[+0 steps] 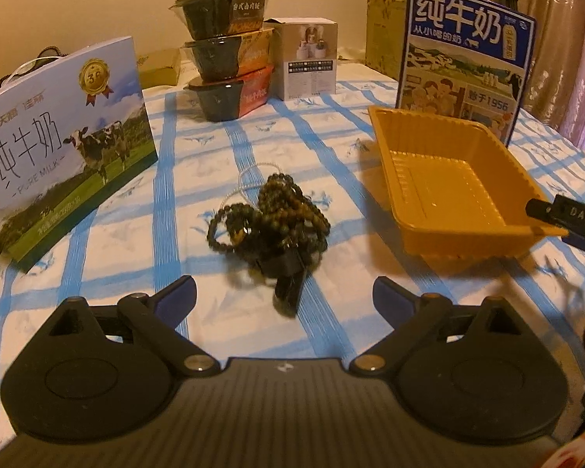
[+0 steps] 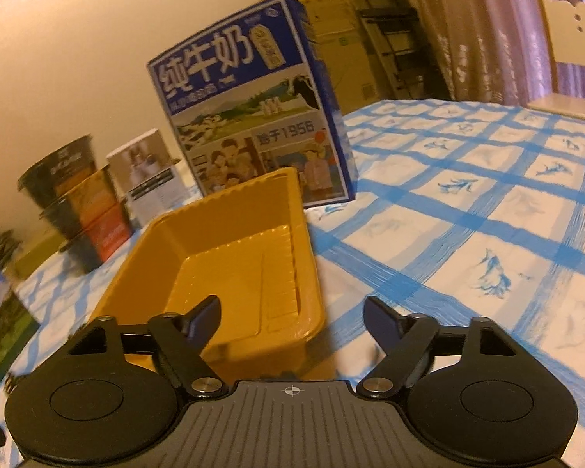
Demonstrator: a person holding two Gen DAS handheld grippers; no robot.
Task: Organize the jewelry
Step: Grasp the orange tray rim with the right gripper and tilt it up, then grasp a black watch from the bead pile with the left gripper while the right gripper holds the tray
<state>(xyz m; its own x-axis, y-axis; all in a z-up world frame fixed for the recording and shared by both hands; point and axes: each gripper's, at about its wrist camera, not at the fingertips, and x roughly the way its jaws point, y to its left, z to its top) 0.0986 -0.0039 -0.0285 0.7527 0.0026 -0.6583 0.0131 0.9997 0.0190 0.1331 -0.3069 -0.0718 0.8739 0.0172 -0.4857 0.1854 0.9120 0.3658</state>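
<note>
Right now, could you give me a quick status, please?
Left gripper and right gripper open, empty. Beaded bracelets piled on tablecloth. Yellow tray empty. Nothing blocking.

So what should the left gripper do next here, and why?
Probably ease the left gripper forward and down over the pile of bead bracelets. Its jaws stand open and empty with the pile just ahead, and the yellow tray beside it is still empty.

The right claw (image 2: pixel 290 312) hangs with its jaws apart, nothing between them. Its left finger is over the yellow tray (image 2: pixel 230 249); a blue milk box (image 2: pixel 253 117) stands beyond on the checked cloth (image 2: pixel 468 214).
</note>
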